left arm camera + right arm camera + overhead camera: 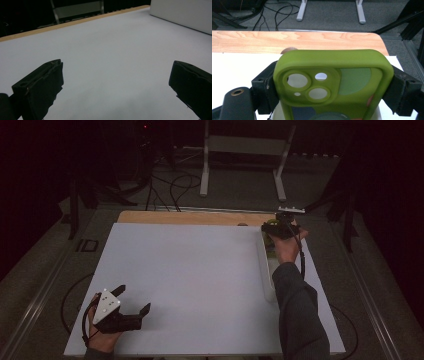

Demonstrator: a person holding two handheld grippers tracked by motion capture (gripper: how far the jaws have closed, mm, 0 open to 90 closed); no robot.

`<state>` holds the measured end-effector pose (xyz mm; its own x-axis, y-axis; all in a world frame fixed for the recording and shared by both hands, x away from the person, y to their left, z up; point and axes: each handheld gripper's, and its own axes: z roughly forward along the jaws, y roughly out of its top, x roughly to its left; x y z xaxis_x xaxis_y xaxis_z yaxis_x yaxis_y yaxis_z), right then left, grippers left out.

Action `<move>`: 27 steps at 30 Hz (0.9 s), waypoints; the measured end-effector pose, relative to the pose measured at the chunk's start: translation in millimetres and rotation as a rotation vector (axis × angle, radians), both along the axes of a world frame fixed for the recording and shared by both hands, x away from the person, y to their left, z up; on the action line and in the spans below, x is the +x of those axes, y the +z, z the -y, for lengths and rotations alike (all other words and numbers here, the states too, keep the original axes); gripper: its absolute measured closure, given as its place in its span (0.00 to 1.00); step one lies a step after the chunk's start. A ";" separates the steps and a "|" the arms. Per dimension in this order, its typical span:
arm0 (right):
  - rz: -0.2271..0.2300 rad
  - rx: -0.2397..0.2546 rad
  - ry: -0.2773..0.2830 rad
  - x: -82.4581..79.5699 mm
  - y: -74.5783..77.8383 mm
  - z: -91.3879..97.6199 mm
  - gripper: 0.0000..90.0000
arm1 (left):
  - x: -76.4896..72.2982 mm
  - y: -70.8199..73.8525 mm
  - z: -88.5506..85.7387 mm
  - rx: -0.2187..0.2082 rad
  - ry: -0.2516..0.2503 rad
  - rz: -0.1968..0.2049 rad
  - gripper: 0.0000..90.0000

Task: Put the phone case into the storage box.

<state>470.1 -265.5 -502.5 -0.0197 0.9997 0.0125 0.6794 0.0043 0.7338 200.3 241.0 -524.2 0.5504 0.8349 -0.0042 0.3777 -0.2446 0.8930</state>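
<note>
My right gripper (332,87) is shut on an olive-green phone case (332,75), its jaws pressing the case's two long sides. The camera cut-outs face this view, and the case's lower part is cut off at the bottom. In the high view the right gripper (278,228) holds the case (271,226) at the far right of the white board, over the far end of a long white tray (265,270). My left gripper (134,298) rests near the front left corner. Its jaws stand wide open over bare white board (112,62), with the left gripper (116,82) holding nothing.
The wooden table edge (287,40) runs behind the white board (190,280). A small brown round thing (288,50) lies at the board's far edge. Cables (175,185) and a metal stand (245,150) are on the floor beyond. The tray's white wall (180,12) lies ahead of the left gripper.
</note>
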 end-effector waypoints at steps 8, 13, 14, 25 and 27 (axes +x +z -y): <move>-0.015 -0.003 0.010 0.6 -1.6 -0.2 0.16 | 0.0 0.0 0.2 0.002 -0.001 0.000 0.00; -0.011 -0.011 0.015 0.6 -1.8 -1.0 0.12 | 0.0 0.0 0.2 0.001 -0.001 -0.001 0.00; -0.011 -0.012 0.013 0.6 -1.8 -1.0 0.11 | 0.0 0.0 0.2 0.002 -0.001 -0.001 0.00; 0.032 -0.009 0.046 -2.8 3.7 -2.5 0.09 | -0.1 0.0 0.4 0.003 -0.001 -0.001 0.00; 0.040 -0.008 0.046 -3.7 5.3 -2.6 0.09 | 0.0 0.0 0.3 0.004 -0.001 -0.002 0.00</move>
<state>466.5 -262.9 -497.2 -0.0663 0.9978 0.0027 0.6486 0.0411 0.7600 200.3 240.7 -524.3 0.5512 0.8344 -0.0019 0.3793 -0.2486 0.8912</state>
